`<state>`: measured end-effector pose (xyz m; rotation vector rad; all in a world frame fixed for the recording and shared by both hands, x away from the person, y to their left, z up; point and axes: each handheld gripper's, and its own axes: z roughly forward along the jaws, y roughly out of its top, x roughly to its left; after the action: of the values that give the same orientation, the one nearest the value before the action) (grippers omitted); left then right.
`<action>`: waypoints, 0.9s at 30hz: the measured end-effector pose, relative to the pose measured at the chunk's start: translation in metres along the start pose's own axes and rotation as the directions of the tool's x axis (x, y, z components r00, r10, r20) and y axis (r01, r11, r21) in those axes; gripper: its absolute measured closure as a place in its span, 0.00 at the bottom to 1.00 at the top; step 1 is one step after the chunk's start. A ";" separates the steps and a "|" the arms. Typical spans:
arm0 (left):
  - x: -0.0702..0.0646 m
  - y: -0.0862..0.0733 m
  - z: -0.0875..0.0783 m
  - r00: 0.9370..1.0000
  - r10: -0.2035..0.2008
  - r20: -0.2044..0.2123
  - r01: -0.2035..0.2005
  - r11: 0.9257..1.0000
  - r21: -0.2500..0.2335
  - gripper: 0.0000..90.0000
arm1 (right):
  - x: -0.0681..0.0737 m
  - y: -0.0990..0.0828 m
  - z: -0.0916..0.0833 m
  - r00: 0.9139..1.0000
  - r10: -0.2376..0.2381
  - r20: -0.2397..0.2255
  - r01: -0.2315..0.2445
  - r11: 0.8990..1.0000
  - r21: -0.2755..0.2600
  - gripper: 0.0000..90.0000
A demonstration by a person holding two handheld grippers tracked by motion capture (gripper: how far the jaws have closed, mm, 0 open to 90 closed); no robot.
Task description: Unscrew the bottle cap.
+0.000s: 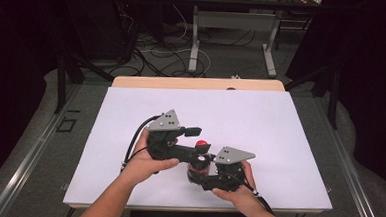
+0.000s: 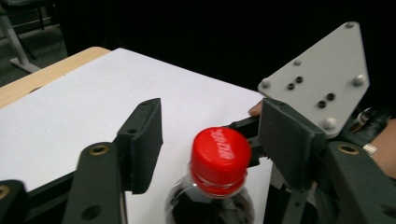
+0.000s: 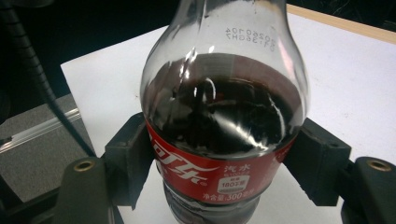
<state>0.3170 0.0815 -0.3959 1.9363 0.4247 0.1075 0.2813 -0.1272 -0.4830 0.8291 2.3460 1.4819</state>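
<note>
A small cola bottle (image 3: 224,107) with a red label and dark drink stands upright on the white sheet (image 1: 240,116). My right gripper (image 3: 224,142) is shut on its body at label height, a pad pressing on each side. The bottle's red cap (image 2: 219,154) sits between the jaws of my left gripper (image 2: 212,116), which stand open with a gap on either side of the cap. In the high view the bottle (image 1: 200,156) is near the front middle of the sheet, with the left gripper (image 1: 197,141) at its top and the right gripper (image 1: 198,170) lower, each held in a hand.
The white sheet covers a wooden table (image 1: 197,83) whose far edge shows. Metal rails (image 1: 33,155) run along both sides. Beyond the table lie floor cables (image 1: 154,54) and the legs of another table (image 1: 194,43). The right gripper's grey plate (image 2: 322,79) stands close behind the cap.
</note>
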 end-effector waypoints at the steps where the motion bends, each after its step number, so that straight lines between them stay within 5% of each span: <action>1: 0.001 -0.001 0.002 1.000 0.007 0.017 -0.007 1.000 0.001 0.48 | 0.001 0.000 0.000 1.000 0.001 -0.006 -0.001 1.000 -0.001 0.33; 11: -0.001 -0.005 0.009 0.998 0.027 0.051 -0.028 1.000 0.014 0.67 | 0.003 0.000 0.001 1.000 -0.012 -0.025 0.012 1.000 0.001 0.33; 15: -0.005 -0.006 0.011 1.000 0.027 -0.005 -0.027 1.000 0.002 0.68 | 0.003 -0.001 0.001 1.000 -0.005 -0.012 0.005 1.000 0.007 0.33; 18: -0.013 -0.008 0.014 0.996 -0.003 -0.090 0.002 1.000 -0.010 0.68 | 0.002 -0.001 0.002 1.000 -0.004 -0.001 0.004 1.000 0.006 0.33; 20: -0.022 -0.008 0.018 0.984 -0.014 -0.176 0.011 1.000 -0.016 0.68 | 0.001 -0.001 0.003 1.000 -0.001 0.029 0.001 1.000 0.003 0.33; 21: -0.033 -0.009 0.022 0.963 -0.028 -0.267 0.023 0.999 -0.024 0.68 | 0.001 -0.002 0.003 0.999 -0.002 0.037 0.001 1.000 0.009 0.33; 22: -0.033 -0.009 0.022 0.963 -0.028 -0.267 0.023 0.999 -0.024 0.68 | 0.001 -0.002 0.003 0.999 -0.002 0.037 0.001 1.000 0.009 0.33; 25: -0.048 -0.010 0.029 0.917 -0.055 -0.394 0.038 0.998 -0.051 0.68 | 0.001 -0.003 0.002 0.999 0.008 0.051 -0.008 1.000 0.007 0.33; 27: -0.052 -0.009 0.031 0.901 -0.065 -0.428 0.047 0.998 -0.052 0.68 | 0.001 -0.003 0.002 0.999 -0.008 0.052 0.007 1.000 0.011 0.33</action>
<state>0.2748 0.0392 -0.4101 1.8535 0.7646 0.5101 0.2808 -0.1261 -0.4864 0.8497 2.3192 1.4285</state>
